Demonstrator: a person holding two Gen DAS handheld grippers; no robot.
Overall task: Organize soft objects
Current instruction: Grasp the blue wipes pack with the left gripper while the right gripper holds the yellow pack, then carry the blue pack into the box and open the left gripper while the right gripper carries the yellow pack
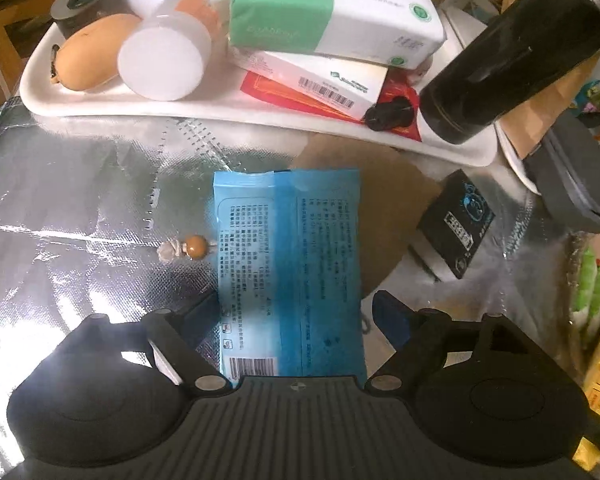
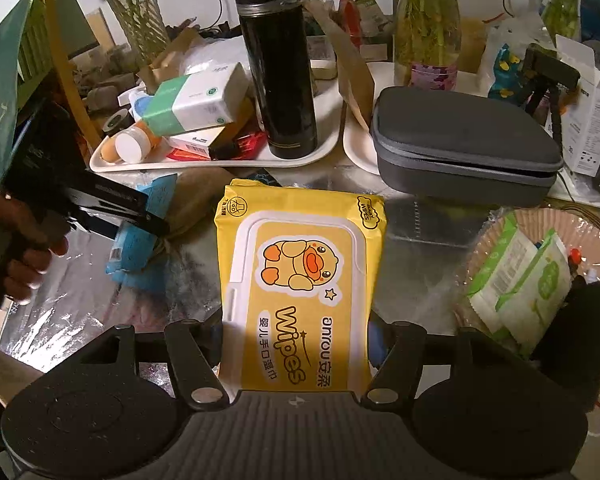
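Two wipe packs are in your grip at once. Your left hand-held gripper point(image 1: 290, 312) has its fingers pressed against both long sides of the blue wipes pack point(image 1: 288, 268), which lies printed back up, just above the silver foil-like tabletop point(image 1: 80, 208). Your right hand-held gripper point(image 2: 296, 332) is clamped the same way on the yellow wipes pack point(image 2: 300, 276), duck label and white flip lid facing up, over the same tabletop.

Just left of the blue pack sits a small brown bead point(image 1: 195, 246) with a white tuft; to its right lies a small black box point(image 1: 458, 226). Beyond it, a white tray point(image 1: 220, 114) carries a green-and-white tissue pack point(image 1: 332, 12), a white-capped bottle point(image 1: 168, 60), a mango-like fruit point(image 1: 96, 50) and a black thermos point(image 1: 512, 48).

From the right wrist view, a basket point(image 2: 540, 220) lined with clear plastic sits to the right of the yellow pack, holding a green-and-white wipes pouch point(image 2: 520, 276). A grey zip case point(image 2: 464, 144) rests behind it.
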